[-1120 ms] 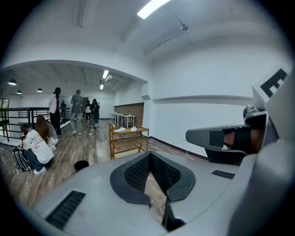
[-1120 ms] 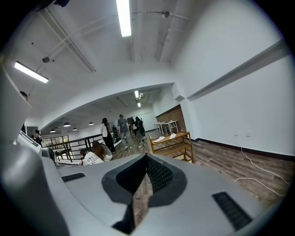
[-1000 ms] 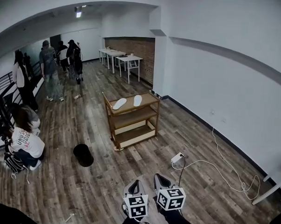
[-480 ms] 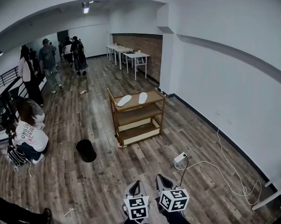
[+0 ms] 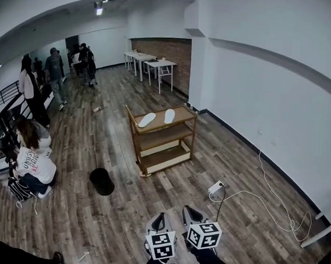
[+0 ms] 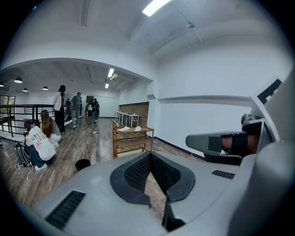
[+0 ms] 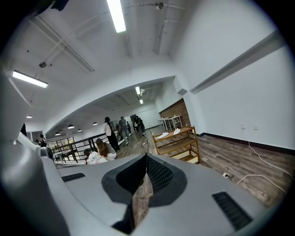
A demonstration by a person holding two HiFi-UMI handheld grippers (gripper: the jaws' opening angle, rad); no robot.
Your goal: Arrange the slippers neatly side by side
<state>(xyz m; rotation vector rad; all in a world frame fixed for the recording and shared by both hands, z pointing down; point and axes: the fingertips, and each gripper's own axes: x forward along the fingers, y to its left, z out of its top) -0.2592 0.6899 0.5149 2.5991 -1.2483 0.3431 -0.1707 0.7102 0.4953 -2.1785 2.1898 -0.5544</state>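
Two white slippers lie on the top of a wooden shelf cart (image 5: 183, 136) in the middle of the room: the left slipper (image 5: 147, 119) slanted, the right slipper (image 5: 169, 116) more upright, a gap between them. Both show small in the left gripper view as slippers (image 6: 123, 129) and in the right gripper view as slippers (image 7: 176, 131). My left gripper (image 5: 159, 220) and right gripper (image 5: 191, 213) hang side by side low in the head view, far from the cart. Both are shut with nothing in them.
A black bin (image 5: 101, 182) stands on the wood floor left of the cart. A white power strip (image 5: 215, 187) and its cable trail along the right wall. A person (image 5: 31, 164) crouches at the left, others stand further back, and white tables (image 5: 152, 64) line the far brick wall.
The head view has shifted a little, so the cart sits slightly further right in the picture. The people at the back have walked. Both grippers stay shut in the same place.
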